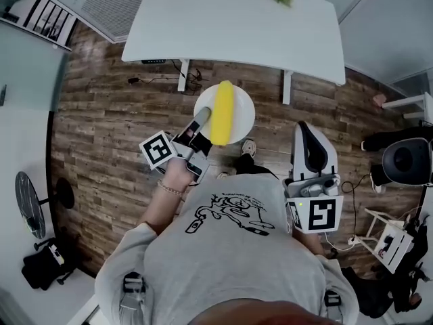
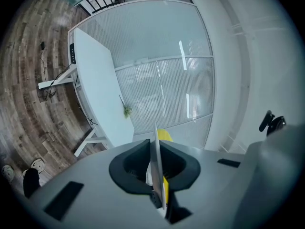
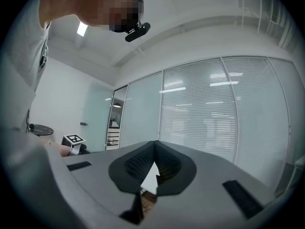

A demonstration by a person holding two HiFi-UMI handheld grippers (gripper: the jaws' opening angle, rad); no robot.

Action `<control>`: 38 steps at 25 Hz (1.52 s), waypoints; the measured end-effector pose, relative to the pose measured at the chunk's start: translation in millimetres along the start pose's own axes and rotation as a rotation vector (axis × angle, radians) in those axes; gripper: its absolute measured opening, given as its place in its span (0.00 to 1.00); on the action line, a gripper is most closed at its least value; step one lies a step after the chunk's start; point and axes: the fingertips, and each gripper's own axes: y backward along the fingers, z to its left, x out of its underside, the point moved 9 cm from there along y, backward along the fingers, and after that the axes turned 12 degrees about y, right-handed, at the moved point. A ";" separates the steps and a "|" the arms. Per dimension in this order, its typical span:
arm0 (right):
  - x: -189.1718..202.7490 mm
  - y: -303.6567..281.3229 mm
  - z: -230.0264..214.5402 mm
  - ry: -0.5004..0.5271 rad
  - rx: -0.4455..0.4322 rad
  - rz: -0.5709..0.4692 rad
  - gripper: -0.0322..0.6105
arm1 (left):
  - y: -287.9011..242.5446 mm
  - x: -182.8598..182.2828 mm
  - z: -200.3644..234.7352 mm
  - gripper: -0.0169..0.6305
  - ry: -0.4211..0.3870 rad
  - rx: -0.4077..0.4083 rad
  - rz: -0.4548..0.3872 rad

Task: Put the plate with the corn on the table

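Past the shirt, the left gripper pinched the plate by its rim, corn aboard; the right gripper was closed, empty. Level carriage to the table seemed wise.

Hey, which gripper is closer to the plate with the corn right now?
Left. The left gripper clamps the plate at its near rim, the corn lying on it. The right gripper sits off to the right by the person's torso, apart from the plate, holding nothing.
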 end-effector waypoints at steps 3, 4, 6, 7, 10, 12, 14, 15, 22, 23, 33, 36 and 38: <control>8.3 -13.5 -29.4 0.000 -0.006 -0.003 0.06 | -31.1 -1.4 -4.5 0.08 -0.009 0.001 -0.010; 10.9 -18.5 -38.9 0.000 -0.008 -0.002 0.06 | -41.5 -2.3 -6.0 0.08 -0.010 0.000 -0.013; 15.5 -30.2 -57.5 -0.003 -0.013 -0.002 0.06 | -62.9 -5.3 -9.1 0.08 -0.009 -0.001 -0.020; 18.0 -36.0 -67.0 -0.004 -0.014 -0.003 0.06 | -74.0 -6.6 -10.2 0.08 -0.007 -0.002 -0.022; 26.6 -48.3 -94.9 -0.006 -0.018 -0.005 0.06 | -105.1 -6.9 -11.7 0.08 -0.007 -0.004 -0.028; 31.5 -54.3 -109.6 -0.007 -0.021 -0.006 0.06 | -120.8 -6.2 -12.7 0.08 -0.003 -0.004 -0.031; 35.8 -62.0 -121.5 -0.008 -0.029 -0.006 0.06 | -134.1 -7.5 -14.1 0.08 0.001 -0.002 -0.036; 38.2 -65.9 -126.6 -0.008 -0.034 -0.006 0.06 | -140.1 -8.3 -14.7 0.08 0.002 -0.001 -0.040; 53.6 -90.6 -154.0 -0.020 -0.061 0.004 0.06 | -172.3 -14.9 -12.0 0.08 0.006 -0.014 -0.059; 54.9 -95.2 -156.3 -0.020 -0.063 0.004 0.06 | -175.4 -17.0 -11.9 0.08 0.008 -0.014 -0.060; 59.2 -146.7 -165.2 -0.018 -0.069 0.007 0.06 | -209.5 -59.6 -8.6 0.08 0.020 -0.011 -0.052; 59.1 -171.0 -170.7 -0.004 -0.071 0.008 0.06 | -225.8 -79.7 -8.4 0.08 0.016 -0.002 -0.045; 59.3 -192.4 -172.7 0.005 -0.071 0.007 0.06 | -236.8 -97.3 -8.1 0.08 0.017 0.004 -0.043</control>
